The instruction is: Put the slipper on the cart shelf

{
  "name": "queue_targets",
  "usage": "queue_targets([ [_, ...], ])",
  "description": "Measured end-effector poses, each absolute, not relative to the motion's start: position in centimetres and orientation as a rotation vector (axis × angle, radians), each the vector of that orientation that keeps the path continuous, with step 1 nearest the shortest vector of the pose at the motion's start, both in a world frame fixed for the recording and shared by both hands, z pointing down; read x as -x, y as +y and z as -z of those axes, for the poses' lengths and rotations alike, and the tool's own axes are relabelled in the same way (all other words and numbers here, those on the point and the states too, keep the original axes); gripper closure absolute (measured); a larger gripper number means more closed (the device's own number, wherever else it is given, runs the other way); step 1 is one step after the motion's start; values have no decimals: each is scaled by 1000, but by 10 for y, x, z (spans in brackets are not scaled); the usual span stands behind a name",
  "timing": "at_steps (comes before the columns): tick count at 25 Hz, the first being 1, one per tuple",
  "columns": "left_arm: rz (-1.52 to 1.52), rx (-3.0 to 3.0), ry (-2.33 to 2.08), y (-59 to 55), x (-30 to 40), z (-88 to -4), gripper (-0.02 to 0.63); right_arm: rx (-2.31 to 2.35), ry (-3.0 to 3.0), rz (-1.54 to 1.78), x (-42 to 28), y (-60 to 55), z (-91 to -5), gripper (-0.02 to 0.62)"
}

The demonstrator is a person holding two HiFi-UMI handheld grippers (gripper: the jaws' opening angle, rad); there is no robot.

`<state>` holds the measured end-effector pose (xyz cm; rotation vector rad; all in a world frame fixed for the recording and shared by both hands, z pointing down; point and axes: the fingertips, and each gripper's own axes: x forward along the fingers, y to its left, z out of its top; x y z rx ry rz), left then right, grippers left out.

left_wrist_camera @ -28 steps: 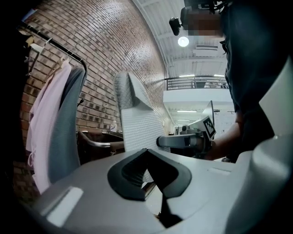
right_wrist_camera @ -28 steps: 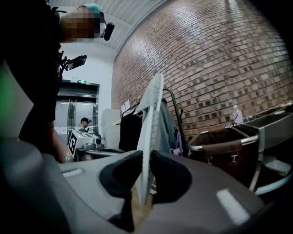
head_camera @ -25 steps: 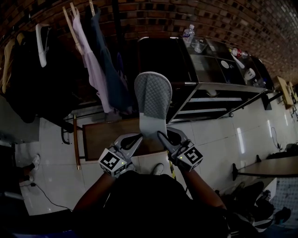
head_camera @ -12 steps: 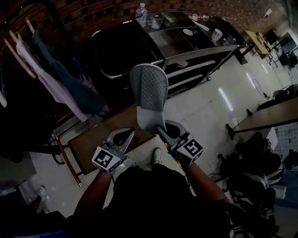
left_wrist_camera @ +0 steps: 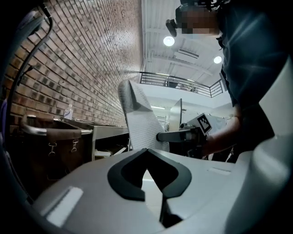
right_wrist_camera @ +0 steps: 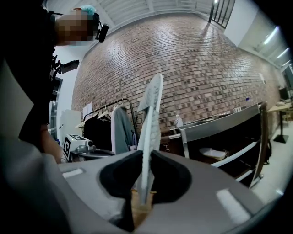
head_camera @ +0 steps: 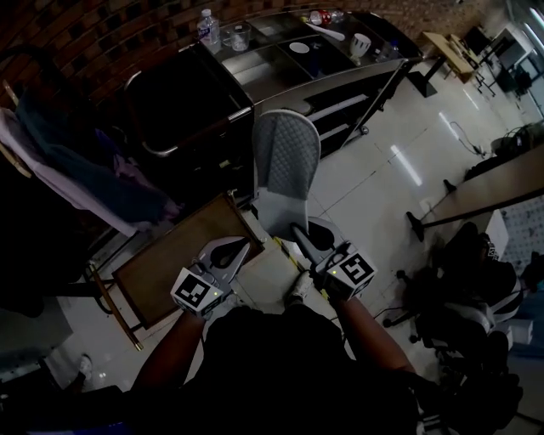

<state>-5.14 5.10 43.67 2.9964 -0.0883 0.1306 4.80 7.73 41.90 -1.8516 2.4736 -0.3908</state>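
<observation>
A grey quilted slipper (head_camera: 285,161) stands upright in the air, sole facing me, in front of the steel cart (head_camera: 270,61). My right gripper (head_camera: 299,236) is shut on its heel end; in the right gripper view the slipper (right_wrist_camera: 151,114) is pinched edge-on between the pads of the right gripper (right_wrist_camera: 145,171). My left gripper (head_camera: 235,251) hangs a little left of the slipper, shut and empty. In the left gripper view the left gripper (left_wrist_camera: 146,157) looks across at the slipper (left_wrist_camera: 139,116). The cart's open shelves (head_camera: 342,107) lie beyond the slipper's toe.
A dark bin (head_camera: 183,98) hangs on the cart's left end. A bottle (head_camera: 205,25), cups and dishes stand on the cart's top. A low wooden bench (head_camera: 174,268) stands under my left gripper. Clothes (head_camera: 76,178) hang at the left. A table (head_camera: 497,183) stands at the right.
The view has swung round, and the cart now sits nearer and more central. The slipper in my right gripper has been carried towards the cart. My left gripper has drawn away from the slipper's heel.
</observation>
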Motion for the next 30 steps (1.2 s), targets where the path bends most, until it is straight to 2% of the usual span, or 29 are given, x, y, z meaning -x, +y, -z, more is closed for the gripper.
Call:
queue_targets([
  [11, -187, -3014, -156, 115, -96, -429, 603, 1743, 2501, 357, -189, 119, -420, 535],
  [16, -225, -3017, -180, 128, -133, -430, 603, 1712, 2508, 402, -229, 128, -429, 535],
  [23, -241, -3020, -196, 111, -148, -443, 603, 1651, 2517, 501, -249, 112, -454, 535],
  [30, -217, -3050, -159, 76, -154, -458, 603, 1451, 2511, 928, -234, 86, -497, 535],
])
